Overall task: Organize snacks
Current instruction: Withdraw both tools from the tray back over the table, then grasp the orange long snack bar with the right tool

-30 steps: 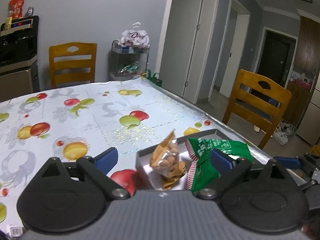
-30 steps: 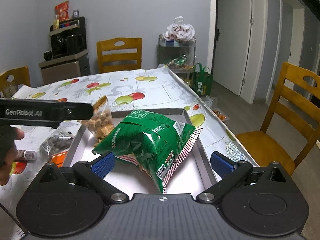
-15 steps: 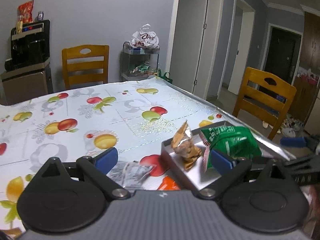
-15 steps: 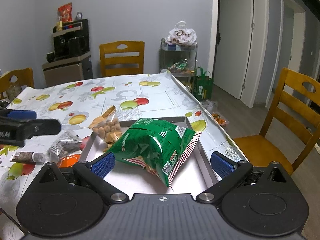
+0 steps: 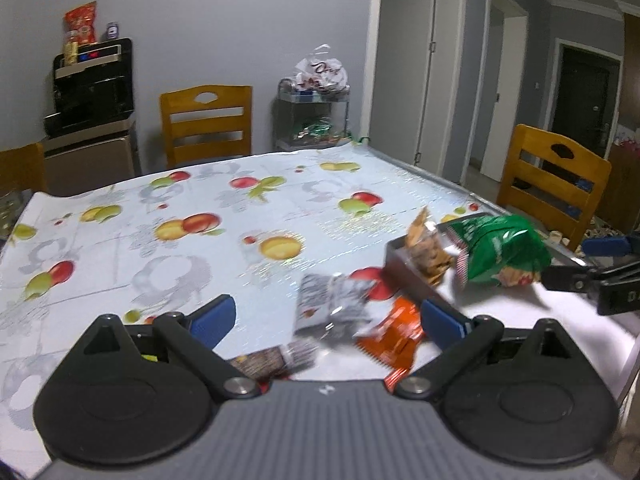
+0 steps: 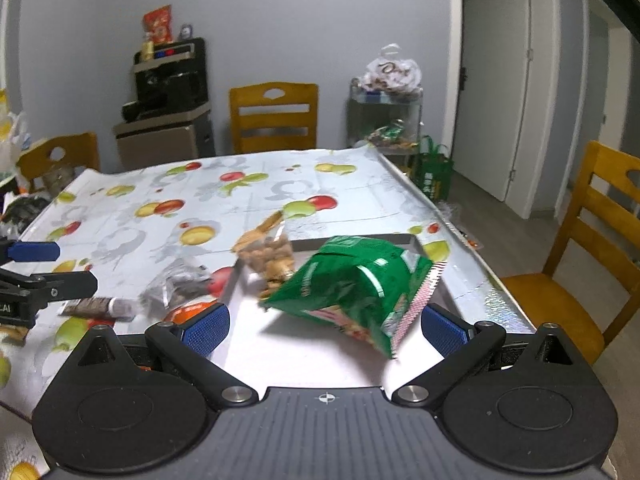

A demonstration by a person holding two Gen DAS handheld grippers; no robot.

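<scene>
Since a second ago my left gripper [image 5: 326, 318] has pulled back from the tray, so loose packets that were out of sight then now lie between its fingers.

From the left wrist, that gripper hangs low over the fruit-print tablecloth [image 5: 160, 216], its blue-padded fingers [image 5: 212, 316] spread wide with nothing held. Just ahead of them lie a crinkled silver-grey snack packet [image 5: 330, 306], an orange foil packet with a serrated edge [image 5: 394, 334] and a dark brown wrapped bar [image 5: 272, 360], all on the cloth and outside the tray. To the right sits the shallow metal tray [image 5: 404, 276]; a clear bag of brown nut snacks [image 5: 426, 250] leans in its near-left corner, and the puffy green snack bag [image 5: 500, 250] rests beside it. My right gripper's arm shows at the far right edge.

From the right wrist, my right gripper [image 6: 324, 328] is level above the near end of the tray [image 6: 416, 242], fingers [image 6: 444, 328] wide apart and empty. The green bag [image 6: 356, 284] lies inside the tray just ahead of them, tilted, its striped seam toward the right pad. The nut bag [image 6: 270, 258] stands at the tray's far-left corner. Left of the tray, the silver-grey packet [image 6: 176, 282], orange packet [image 6: 192, 314] and brown bar [image 6: 100, 306] rest on the tablecloth [image 6: 240, 192], with my left gripper's fingertip [image 6: 34, 251] beyond them. Motion blur softens both views.
</scene>
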